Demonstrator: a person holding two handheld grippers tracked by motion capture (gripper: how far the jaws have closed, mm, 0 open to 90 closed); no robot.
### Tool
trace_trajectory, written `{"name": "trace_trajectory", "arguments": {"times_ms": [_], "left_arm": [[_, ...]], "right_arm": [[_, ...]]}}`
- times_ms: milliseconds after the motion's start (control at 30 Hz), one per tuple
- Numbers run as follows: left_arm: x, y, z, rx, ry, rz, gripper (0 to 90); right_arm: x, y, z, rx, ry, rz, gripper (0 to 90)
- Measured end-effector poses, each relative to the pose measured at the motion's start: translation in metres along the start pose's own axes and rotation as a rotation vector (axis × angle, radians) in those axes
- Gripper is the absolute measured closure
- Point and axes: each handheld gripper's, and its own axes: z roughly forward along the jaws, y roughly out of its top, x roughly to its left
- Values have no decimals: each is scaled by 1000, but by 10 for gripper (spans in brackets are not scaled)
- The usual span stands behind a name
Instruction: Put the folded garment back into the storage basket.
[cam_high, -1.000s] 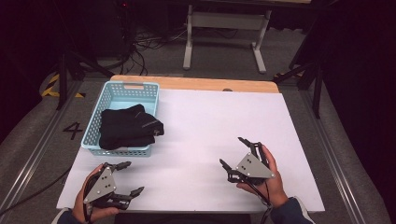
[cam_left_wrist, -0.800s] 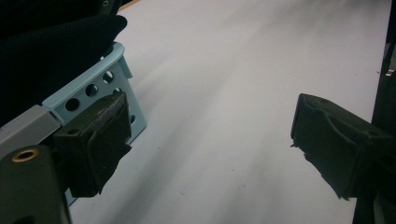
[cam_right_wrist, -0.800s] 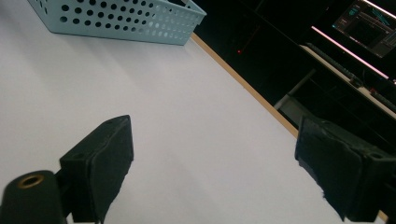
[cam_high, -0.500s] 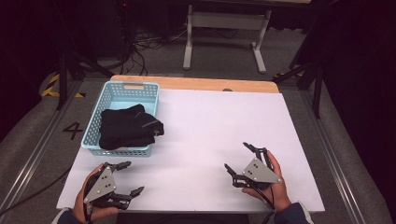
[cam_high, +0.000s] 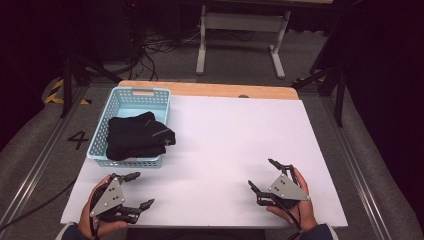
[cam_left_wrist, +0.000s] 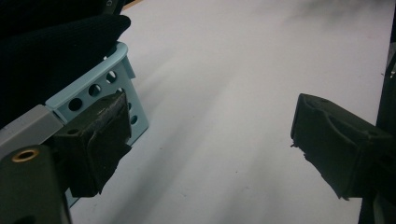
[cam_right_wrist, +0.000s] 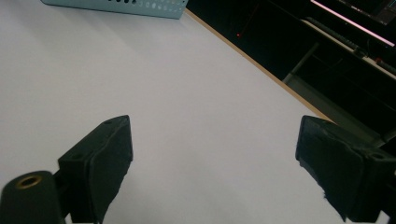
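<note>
A light blue basket stands at the table's left, holding a heap of black cloth that spills over its right rim. My left gripper rests near the front left corner, just below the basket, jaws wide apart and empty. In the left gripper view the basket's corner and the black cloth sit close behind the left jaw. My right gripper lies near the front right, open, nothing between its jaws. The right gripper view looks across the white sheet toward the basket's edge.
A white sheet covers the table, with a wooden strip along the far edge. Beyond the table stand a metal frame and cables on the floor. A dark tripod leg stands at the far right.
The right gripper has drawn back toward the front edge and a little to the right. The left gripper and the basket stay put.
</note>
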Motion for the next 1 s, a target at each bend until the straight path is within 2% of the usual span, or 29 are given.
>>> {"name": "trace_trajectory", "arguments": {"times_ms": [200, 667, 900, 1000], "left_arm": [[1, 0, 0, 1, 2, -7, 130], [4, 0, 0, -2, 20, -12, 128], [4, 1, 1, -5, 21, -8, 127], [5, 1, 1, -6, 24, -10, 126]], "right_arm": [[-4, -12, -7, 4, 16, 29, 115], [-19, -38, -25, 35, -23, 140, 100], [-21, -48, -34, 71, -40, 151, 68], [-24, -53, -39, 70, -50, 175, 63]]}}
